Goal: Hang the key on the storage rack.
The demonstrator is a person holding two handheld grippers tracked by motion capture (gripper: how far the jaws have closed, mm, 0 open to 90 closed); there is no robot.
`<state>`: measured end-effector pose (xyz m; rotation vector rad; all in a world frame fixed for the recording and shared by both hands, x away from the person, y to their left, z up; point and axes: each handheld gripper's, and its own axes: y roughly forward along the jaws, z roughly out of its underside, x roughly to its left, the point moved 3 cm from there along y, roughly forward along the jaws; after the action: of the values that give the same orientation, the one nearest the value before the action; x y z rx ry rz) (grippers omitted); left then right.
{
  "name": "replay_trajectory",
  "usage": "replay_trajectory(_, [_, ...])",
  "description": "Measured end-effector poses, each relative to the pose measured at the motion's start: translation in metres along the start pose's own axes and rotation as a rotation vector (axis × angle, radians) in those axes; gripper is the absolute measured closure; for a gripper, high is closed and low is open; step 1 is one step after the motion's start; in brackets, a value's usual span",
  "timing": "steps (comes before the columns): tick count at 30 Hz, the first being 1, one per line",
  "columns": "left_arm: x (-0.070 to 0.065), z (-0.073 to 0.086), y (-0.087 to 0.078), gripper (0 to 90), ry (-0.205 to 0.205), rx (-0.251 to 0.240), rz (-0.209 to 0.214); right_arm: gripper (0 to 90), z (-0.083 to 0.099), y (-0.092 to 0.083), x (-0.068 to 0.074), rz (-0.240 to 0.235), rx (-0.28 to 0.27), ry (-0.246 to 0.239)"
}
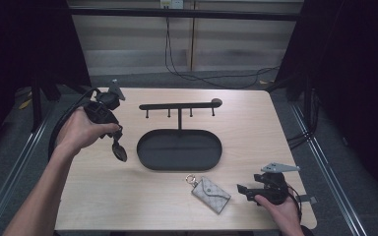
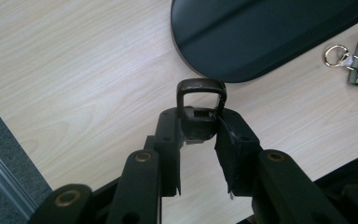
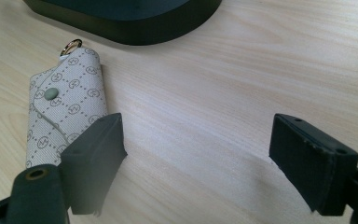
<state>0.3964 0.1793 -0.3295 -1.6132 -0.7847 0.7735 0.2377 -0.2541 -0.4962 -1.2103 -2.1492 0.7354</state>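
Left gripper (image 1: pixel 119 149) is clamped on a dark key fob (image 2: pixel 200 109), w/ the fob's D-shaped loop poking out past the tips in the left gripper view. From the high view the fob hangs off the jaw tips, clear of the table (image 1: pixel 103 191), just left of the black oval tray (image 1: pixel 150 164). Left hand (image 1: pixel 81 132) wraps the gripper body, cable looping off behind it. Black hook stand (image 1: pixel 179 105) rises from the tray's far side, w/ four small pegs under its crossbar.

Right gripper (image 1: pixel 242 189) sits low at the near-right corner, jaws spread wide apart, nothing between them, just bare wood in the right gripper view. Right hand (image 1: pixel 280 209) holds it from below. Patterned key pouch (image 1: pixel 210 194) lies flat on the table just left of those jaws, btwn the gripper & the tray's near rim, gold ring (image 1: pixel 192 178) at its far end pointing toward the tray. In the right gripper view the pouch (image 3: pixel 65 102) sits beside one jaw, partly behind it, can't tell if they touch.
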Motion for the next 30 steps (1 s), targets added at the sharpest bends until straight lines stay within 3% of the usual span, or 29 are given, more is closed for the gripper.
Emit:
replay_trajectory(12, [-0.014, -0.014, -0.004, 70.9, 0.022, 0.006, 0.006, 17.7, 0.000, 0.000, 0.000, -0.001, 0.001, 0.000])
replay_trajectory(17, [-0.023, -0.022, -0.004, 70.9, 0.061, 0.023, 0.009, 17.7, 0.000, 0.000, 0.000, -0.002, -0.002, -0.003])
replay_trajectory(30, [-0.035, -0.048, 0.001, 70.9, 0.062, 0.043, 0.035, 17.6, 0.000, 0.000, 0.001, -0.009, -0.003, -0.007])
